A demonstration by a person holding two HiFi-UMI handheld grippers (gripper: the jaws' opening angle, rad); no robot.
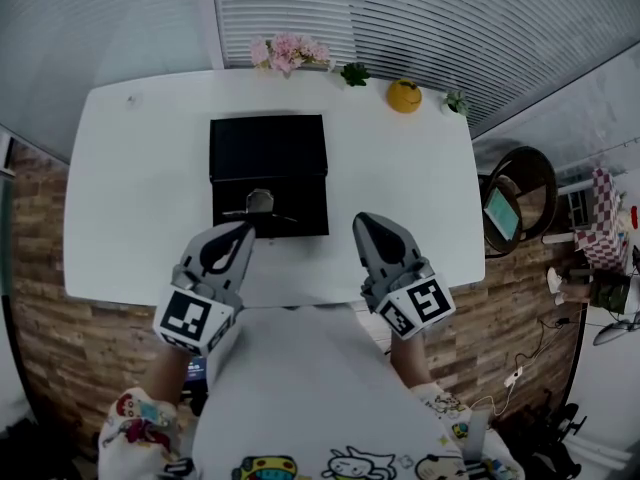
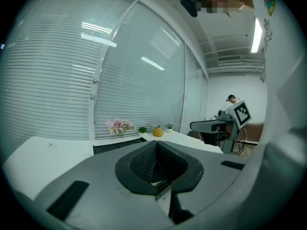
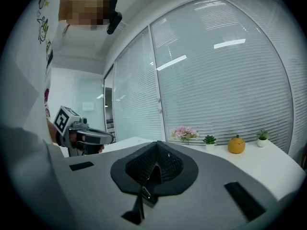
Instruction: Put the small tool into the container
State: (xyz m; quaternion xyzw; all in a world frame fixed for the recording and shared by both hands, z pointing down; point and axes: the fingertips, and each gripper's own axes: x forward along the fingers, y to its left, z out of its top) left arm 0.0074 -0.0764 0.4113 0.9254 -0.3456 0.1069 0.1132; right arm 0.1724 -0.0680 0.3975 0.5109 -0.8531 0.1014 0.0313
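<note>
A black container (image 1: 268, 148) lies open in the middle of the white table (image 1: 130, 198). A small silvery tool (image 1: 260, 205) rests on its front half. My left gripper (image 1: 245, 229) hovers at the container's front edge, its tip just short of the tool, and its jaws are shut with nothing between them. My right gripper (image 1: 361, 222) is also shut and empty, to the right of the container near the table's front edge. In the left gripper view the jaws (image 2: 156, 143) meet above the container's dark edge (image 2: 115, 146). The right gripper view shows its closed jaws (image 3: 157, 145).
Along the table's far edge stand pink flowers (image 1: 288, 52), a small green plant (image 1: 354, 73), an orange pumpkin-like ornament (image 1: 404, 96) and another small plant (image 1: 457, 102). Window blinds run behind them. A round side table (image 1: 520, 203) sits to the right, off the table.
</note>
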